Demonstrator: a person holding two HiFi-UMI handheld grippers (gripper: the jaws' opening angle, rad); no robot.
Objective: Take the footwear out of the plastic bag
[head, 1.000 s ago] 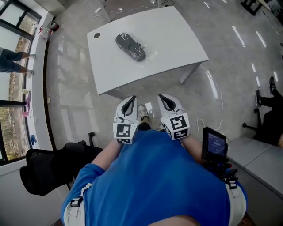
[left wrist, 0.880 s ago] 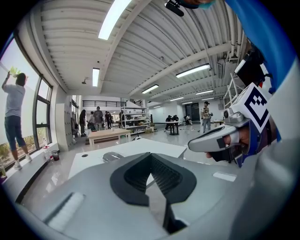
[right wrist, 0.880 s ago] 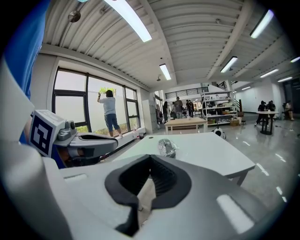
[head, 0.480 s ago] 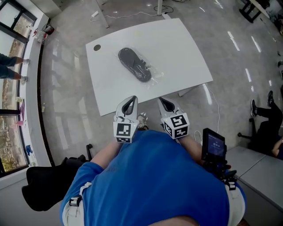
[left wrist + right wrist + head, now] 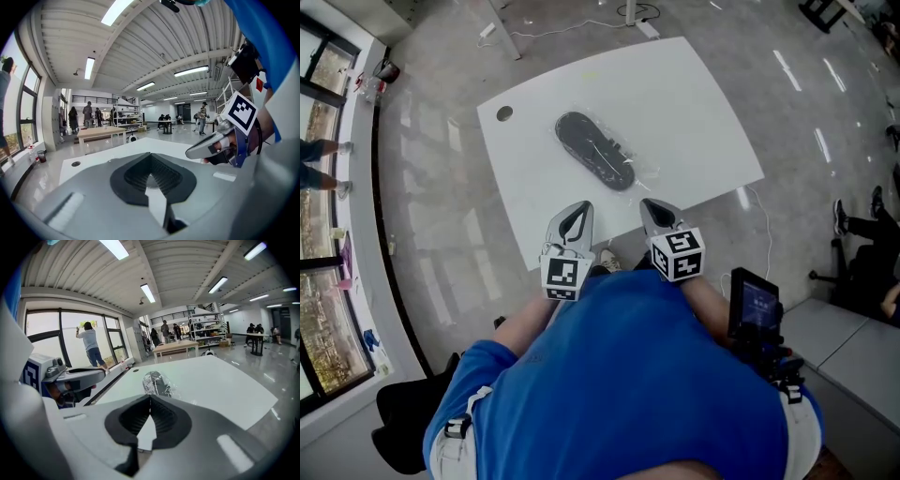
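Both claws are staying fully closed, gripping nothing: the left claw (image 5: 573, 223) and the right claw (image 5: 656, 217) are hovering side by side at the near edge of the white table (image 5: 694, 103), pointing in toward its middle. Well apart from both, a dark shoe (image 5: 594, 151) is lying inside a clear plastic bag (image 5: 642, 169) near the table's centre, slanting across it. A person in a blue shirt (image 5: 619, 375) is standing at the table's near side.
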